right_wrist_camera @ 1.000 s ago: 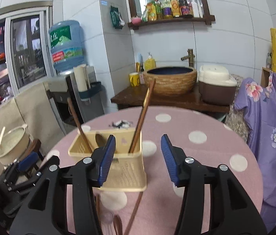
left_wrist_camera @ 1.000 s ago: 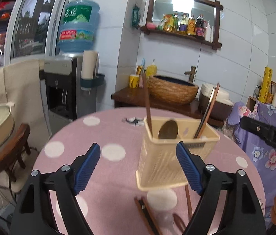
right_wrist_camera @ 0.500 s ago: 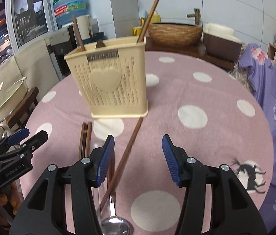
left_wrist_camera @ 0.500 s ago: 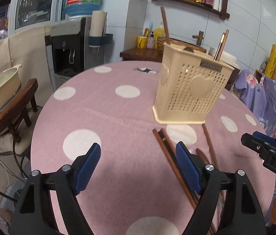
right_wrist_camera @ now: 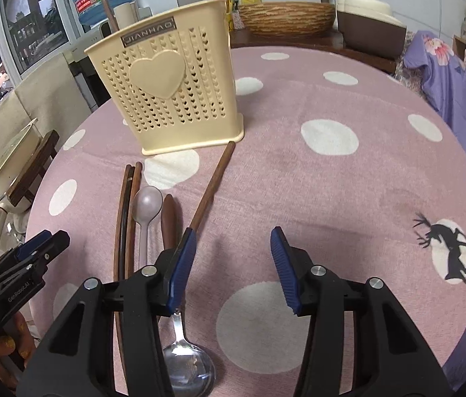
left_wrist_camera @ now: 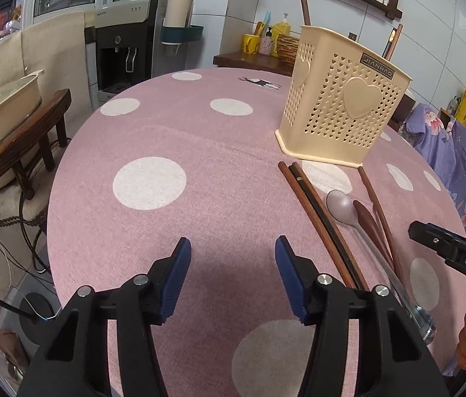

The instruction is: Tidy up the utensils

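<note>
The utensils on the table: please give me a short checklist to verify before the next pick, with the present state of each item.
1. Holder upright, with room inside: upright ok; room cannot tell.
2. Loose chopstick unobstructed: ok; its far end is at the holder's base.
3. Right gripper empty: ok; jaws closing on nothing.
4. Left gripper empty: ok; jaws closing over bare tablecloth.
5. Chopstick pair, pale spoon and metal spoon separated: not ok, crowded together.

Both wrist views look steeply down, close over the table (left_wrist_camera: pixel 199 152), sharing the holder (left_wrist_camera: pixel 342 106) from opposite sides.
</note>
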